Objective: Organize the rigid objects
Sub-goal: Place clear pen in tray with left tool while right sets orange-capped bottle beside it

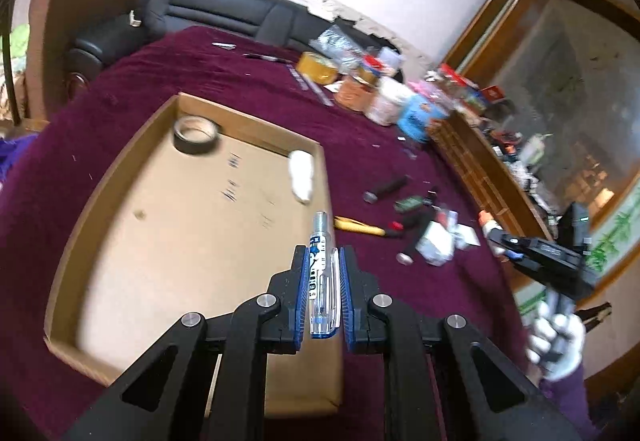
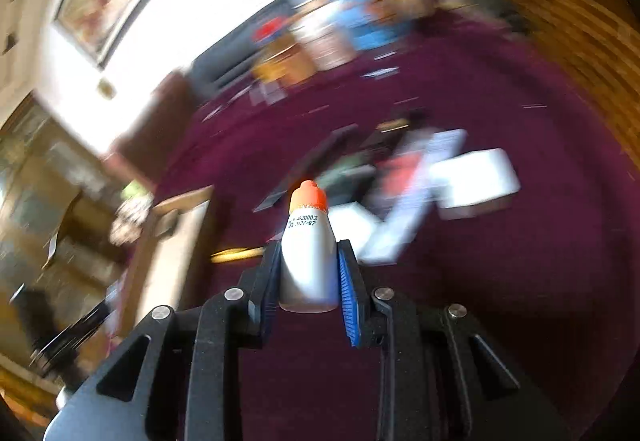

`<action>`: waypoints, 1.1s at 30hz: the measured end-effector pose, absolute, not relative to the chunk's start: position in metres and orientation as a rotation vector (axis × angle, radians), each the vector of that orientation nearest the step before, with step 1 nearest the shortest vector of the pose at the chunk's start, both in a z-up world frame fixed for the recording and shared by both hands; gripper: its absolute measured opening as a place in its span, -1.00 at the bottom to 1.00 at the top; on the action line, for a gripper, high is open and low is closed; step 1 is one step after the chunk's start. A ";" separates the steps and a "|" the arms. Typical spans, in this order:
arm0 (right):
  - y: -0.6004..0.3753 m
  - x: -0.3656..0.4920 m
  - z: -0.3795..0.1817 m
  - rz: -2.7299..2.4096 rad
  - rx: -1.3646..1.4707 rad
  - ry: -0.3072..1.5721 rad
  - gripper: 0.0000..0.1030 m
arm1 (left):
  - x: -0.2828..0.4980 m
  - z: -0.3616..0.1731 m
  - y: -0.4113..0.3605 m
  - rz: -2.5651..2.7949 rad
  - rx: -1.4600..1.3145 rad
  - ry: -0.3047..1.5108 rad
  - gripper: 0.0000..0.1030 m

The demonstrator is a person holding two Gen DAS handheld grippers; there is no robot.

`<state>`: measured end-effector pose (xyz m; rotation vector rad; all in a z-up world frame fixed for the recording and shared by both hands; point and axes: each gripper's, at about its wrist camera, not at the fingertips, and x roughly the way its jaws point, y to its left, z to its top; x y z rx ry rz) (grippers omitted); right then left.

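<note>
Across the right wrist view, motion blur smears the clutter beyond recognition. Maroon cloth covers the tabletop (image 1: 224,81), backed by a black sofa (image 1: 208,9). On it sits a shallow cardboard tray (image 1: 116,177) holding 1 tape roll (image 1: 196,135). Left gripper (image 1: 323,253) clamps a clear pen (image 1: 322,277); right gripper (image 2: 308,247) squeezes a white orange-capped bottle (image 2: 308,253).

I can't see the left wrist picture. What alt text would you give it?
The left tongs grip a clear pen above a shallow cardboard tray holding a tape roll and a white bottle. The tray sits on a purple cloth strewn with small clutter.
</note>
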<state>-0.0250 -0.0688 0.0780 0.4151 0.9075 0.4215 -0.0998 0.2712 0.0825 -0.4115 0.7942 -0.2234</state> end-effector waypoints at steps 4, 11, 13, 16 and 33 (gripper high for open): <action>0.028 -0.008 0.067 0.565 0.368 0.978 -0.52 | -0.054 0.070 0.288 -0.189 -0.390 0.858 -0.77; 0.138 0.029 0.050 0.628 0.317 1.046 -0.52 | 0.012 0.043 0.308 -0.153 -0.441 0.941 -0.77; 0.153 0.043 0.043 0.616 0.302 1.062 -0.52 | 0.028 0.034 0.314 -0.139 -0.459 0.955 -0.77; 0.170 0.057 0.032 0.585 0.277 1.086 -0.51 | 0.043 0.022 0.321 -0.112 -0.475 0.972 -0.77; 0.188 0.070 0.026 0.500 0.149 1.042 -0.49 | 0.048 0.016 0.336 -0.114 -0.568 0.941 -0.08</action>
